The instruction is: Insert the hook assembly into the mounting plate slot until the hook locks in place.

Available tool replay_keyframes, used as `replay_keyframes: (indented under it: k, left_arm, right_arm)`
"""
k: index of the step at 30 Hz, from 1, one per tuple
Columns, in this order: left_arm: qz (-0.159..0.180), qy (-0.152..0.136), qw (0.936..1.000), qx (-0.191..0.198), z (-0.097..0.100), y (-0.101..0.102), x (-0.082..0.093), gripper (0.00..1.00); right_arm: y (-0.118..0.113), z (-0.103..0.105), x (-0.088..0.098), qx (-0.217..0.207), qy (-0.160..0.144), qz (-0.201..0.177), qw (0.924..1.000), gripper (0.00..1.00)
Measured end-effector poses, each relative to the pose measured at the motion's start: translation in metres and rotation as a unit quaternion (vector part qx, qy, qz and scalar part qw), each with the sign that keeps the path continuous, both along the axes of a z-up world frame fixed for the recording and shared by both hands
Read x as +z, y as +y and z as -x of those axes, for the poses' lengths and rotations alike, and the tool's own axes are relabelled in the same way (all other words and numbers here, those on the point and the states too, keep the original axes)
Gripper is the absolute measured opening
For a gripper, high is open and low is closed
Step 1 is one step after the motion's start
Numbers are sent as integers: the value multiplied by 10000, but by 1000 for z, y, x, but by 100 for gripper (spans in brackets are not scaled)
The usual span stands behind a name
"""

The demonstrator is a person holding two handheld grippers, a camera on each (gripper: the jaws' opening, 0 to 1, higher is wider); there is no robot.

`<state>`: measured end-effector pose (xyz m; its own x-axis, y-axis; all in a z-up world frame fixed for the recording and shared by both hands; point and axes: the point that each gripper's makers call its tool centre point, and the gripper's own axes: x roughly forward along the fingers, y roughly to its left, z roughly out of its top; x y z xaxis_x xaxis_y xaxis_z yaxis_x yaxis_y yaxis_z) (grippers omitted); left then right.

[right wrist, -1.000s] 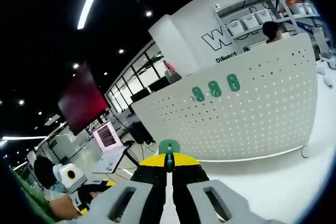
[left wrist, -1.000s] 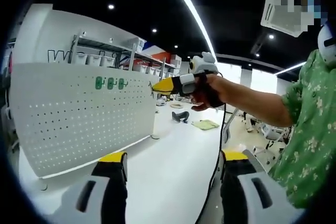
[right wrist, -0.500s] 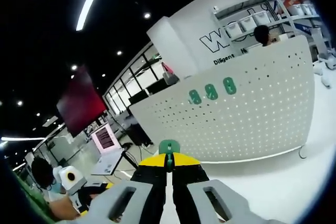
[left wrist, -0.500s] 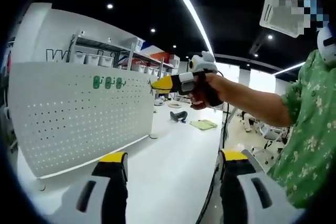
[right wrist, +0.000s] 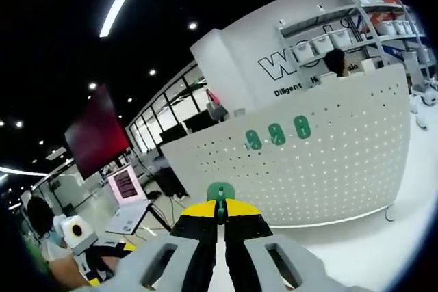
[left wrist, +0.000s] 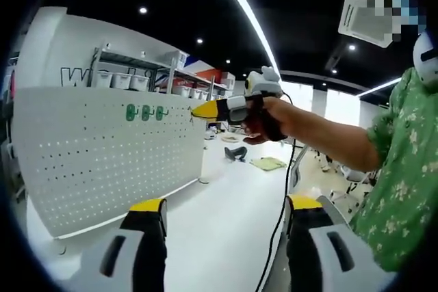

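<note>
A white perforated mounting plate (left wrist: 102, 155) stands upright on the white table, with three green hooks (left wrist: 145, 112) in a row near its top edge. My right gripper (left wrist: 200, 109), held by a hand, hovers beside the plate's top right corner at about the hooks' height. In the right gripper view the same plate (right wrist: 328, 162) and its green hooks (right wrist: 276, 135) lie ahead. There my right gripper (right wrist: 220, 210) is shut on a green hook assembly (right wrist: 220, 191), short of the plate. My left gripper (left wrist: 226, 206) stands open with nothing between its jaws, low over the table.
The white table (left wrist: 226, 196) runs to the right of the plate. A black cable (left wrist: 277, 223) hangs from the right gripper. Shelves with white bins (left wrist: 130, 76) stand behind the plate. A green patterned sleeve (left wrist: 404, 169) is at the right. A laptop (right wrist: 126, 193) sits at the left.
My right gripper, still shut on the green hook assembly, has moved slightly closer to the plate's top corner. The left gripper stays open; its view has barely shifted.
</note>
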<state>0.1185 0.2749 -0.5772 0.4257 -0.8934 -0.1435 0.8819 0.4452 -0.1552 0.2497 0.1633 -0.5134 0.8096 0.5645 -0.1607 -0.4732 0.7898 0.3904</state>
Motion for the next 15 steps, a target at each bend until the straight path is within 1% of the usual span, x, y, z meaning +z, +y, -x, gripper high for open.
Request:
replay_keyframes:
  k: [4, 7, 11, 13, 14, 15]
  left_arm:
    - [-8, -41, 10000, -27, -4, 0, 3, 72]
    - [-25, -55, 10000, -51, -4, 0, 4, 72]
    - [9, -43, 10000, -76, -6, 1, 3, 72]
    - [32, -29, 10000, -86, -7, 2, 2, 72]
    - [38, -19, 9999, -100, -7, 1, 2, 72]
    - [41, -19, 9999, -106, -7, 1, 1, 72]
  right_arm:
    - [8, -13, 8, -26, -176, 167, 9997, 1]
    - [13, -17, 13, -70, -289, 258, 9992, 1]
    - [16, -25, 17, -278, -484, 618, 9965, 1]
    - [16, -31, 19, -439, -647, 873, 9931, 1]
    - [17, -32, 19, -470, -674, 976, 9918, 1]
    - [19, -35, 21, -537, -764, 1141, 9891, 1]
